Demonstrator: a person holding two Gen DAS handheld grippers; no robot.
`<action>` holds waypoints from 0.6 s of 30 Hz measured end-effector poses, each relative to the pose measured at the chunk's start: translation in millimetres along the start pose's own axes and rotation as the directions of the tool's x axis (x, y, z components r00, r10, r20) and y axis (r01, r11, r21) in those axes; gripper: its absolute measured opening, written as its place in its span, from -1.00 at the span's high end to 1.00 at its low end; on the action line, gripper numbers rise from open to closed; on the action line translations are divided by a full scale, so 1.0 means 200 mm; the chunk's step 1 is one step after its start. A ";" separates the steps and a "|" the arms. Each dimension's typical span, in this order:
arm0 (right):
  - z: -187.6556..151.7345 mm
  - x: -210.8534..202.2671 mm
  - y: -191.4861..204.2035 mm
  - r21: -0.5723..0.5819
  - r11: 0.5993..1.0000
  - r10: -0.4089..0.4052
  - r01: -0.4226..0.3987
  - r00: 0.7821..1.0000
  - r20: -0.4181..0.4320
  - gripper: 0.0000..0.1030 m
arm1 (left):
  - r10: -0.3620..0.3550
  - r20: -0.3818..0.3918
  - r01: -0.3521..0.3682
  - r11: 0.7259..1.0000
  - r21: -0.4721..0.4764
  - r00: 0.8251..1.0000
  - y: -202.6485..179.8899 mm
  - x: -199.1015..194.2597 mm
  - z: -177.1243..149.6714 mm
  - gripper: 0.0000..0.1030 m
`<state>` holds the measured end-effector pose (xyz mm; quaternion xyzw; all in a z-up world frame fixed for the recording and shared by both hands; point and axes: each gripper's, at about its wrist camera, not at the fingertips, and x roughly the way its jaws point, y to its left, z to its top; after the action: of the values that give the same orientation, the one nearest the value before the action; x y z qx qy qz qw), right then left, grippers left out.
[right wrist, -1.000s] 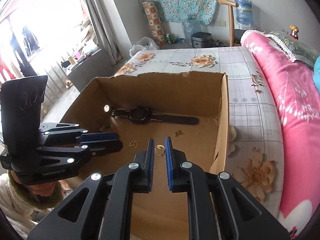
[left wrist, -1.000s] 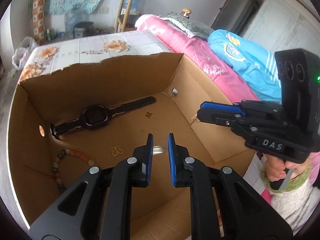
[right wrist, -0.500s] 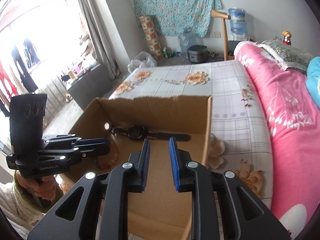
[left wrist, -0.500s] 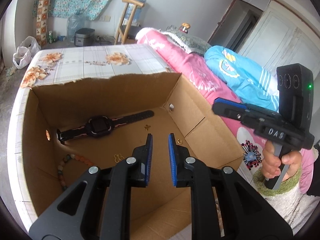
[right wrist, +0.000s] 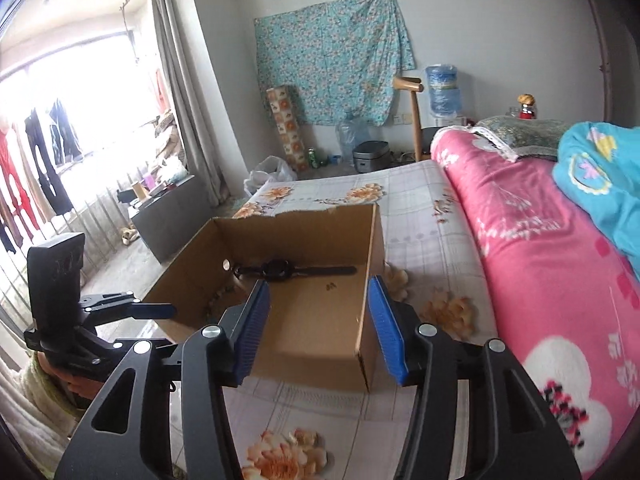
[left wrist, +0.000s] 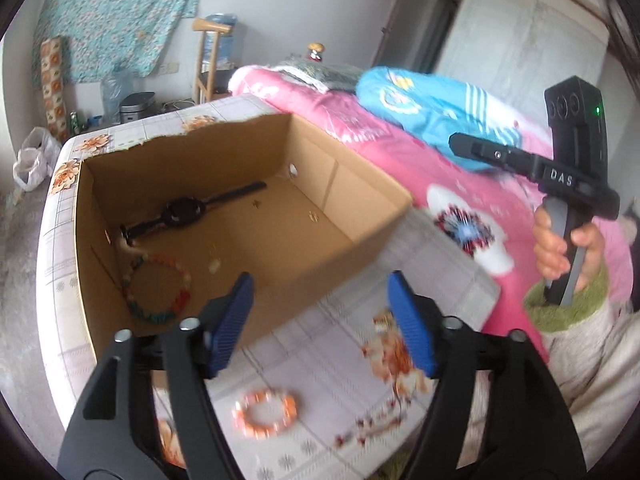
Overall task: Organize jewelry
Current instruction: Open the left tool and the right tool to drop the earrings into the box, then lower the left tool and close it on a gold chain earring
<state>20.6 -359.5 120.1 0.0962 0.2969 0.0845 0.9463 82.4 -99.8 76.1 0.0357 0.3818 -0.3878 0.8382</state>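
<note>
Since a second ago both tools have drawn back from inside the cardboard box point(left wrist: 372, 216) to the bed in front of it, and their jaws have gone from nearly closed to spread.

Left tool point(left wrist: 320, 320): jaws opening, nothing between them; it points down over the near wall of the box and the flowered bedsheet point(left wrist: 320, 364). Right tool point(right wrist: 318, 324): jaws opening, empty, aimed across the near wall into the box. In the left view the right tool is held up to the right by a hand point(left wrist: 560, 248) with a green cuff.

Inside the box: a black watch point(left wrist: 180, 212) lies along the far wall, a multicoloured bead bracelet point(left wrist: 158, 288) lies in the near left corner touching the left wall, and small gold pieces point(left wrist: 312, 216) are scattered on the open floor between.

Outside the box, on the sheet just before the near wall: an orange bead bracelet point(left wrist: 266, 412) and a string of dark red beads point(left wrist: 372, 424), blurred. The torn far rim point(right wrist: 304, 212) stands free of the pink quilt point(right wrist: 540, 264), which borders the sheet on the right.
</note>
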 end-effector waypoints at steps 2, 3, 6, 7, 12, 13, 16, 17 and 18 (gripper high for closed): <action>-0.08 -0.04 0.00 0.029 0.999 -0.019 0.019 1.000 -0.012 0.02 | -0.005 -0.038 0.006 1.000 0.027 0.999 -0.04 0.00 -0.05 -0.44; -0.12 -0.06 -0.01 0.045 0.998 -0.033 0.034 0.999 -0.023 0.02 | -0.009 -0.054 0.011 0.999 0.038 0.998 -0.07 0.01 -0.07 -0.48; -0.21 -0.07 -0.02 0.085 0.994 -0.059 0.065 0.996 -0.067 0.02 | -0.007 -0.098 0.014 0.998 0.067 0.995 -0.14 0.06 -0.13 -0.56; -0.26 -0.05 -0.02 0.105 0.992 -0.068 0.077 0.993 -0.093 0.02 | -0.008 -0.108 0.016 0.997 0.070 0.994 -0.16 0.08 -0.16 -0.58; -0.41 0.07 -0.02 0.119 0.982 -0.118 0.146 0.970 -0.214 0.02 | 0.074 -0.169 -0.058 0.994 0.097 0.983 -0.27 0.25 -0.25 -0.58; -0.44 0.11 -0.01 0.105 0.982 -0.127 0.155 0.964 -0.234 0.03 | 0.092 -0.171 -0.075 0.992 0.104 0.981 -0.28 0.28 -0.25 -0.58; -0.50 0.20 0.03 0.047 0.985 -0.144 0.164 0.948 -0.284 0.23 | 0.133 -0.152 -0.112 0.984 0.140 0.979 -0.33 0.35 -0.29 -0.58; -0.51 0.23 0.04 0.034 0.987 -0.142 0.159 0.945 -0.294 0.31 | 0.160 -0.140 -0.136 0.976 0.169 0.977 -0.35 0.37 -0.29 -0.53; -0.52 0.26 0.05 0.021 0.988 -0.137 0.150 0.942 -0.307 0.40 | 0.172 -0.130 -0.146 0.970 0.193 0.977 -0.37 0.39 -0.30 -0.41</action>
<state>1.2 -325.4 10.0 0.0811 0.4470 0.0226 0.8906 27.2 -177.5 -0.8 0.1708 0.4007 -0.3489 0.8298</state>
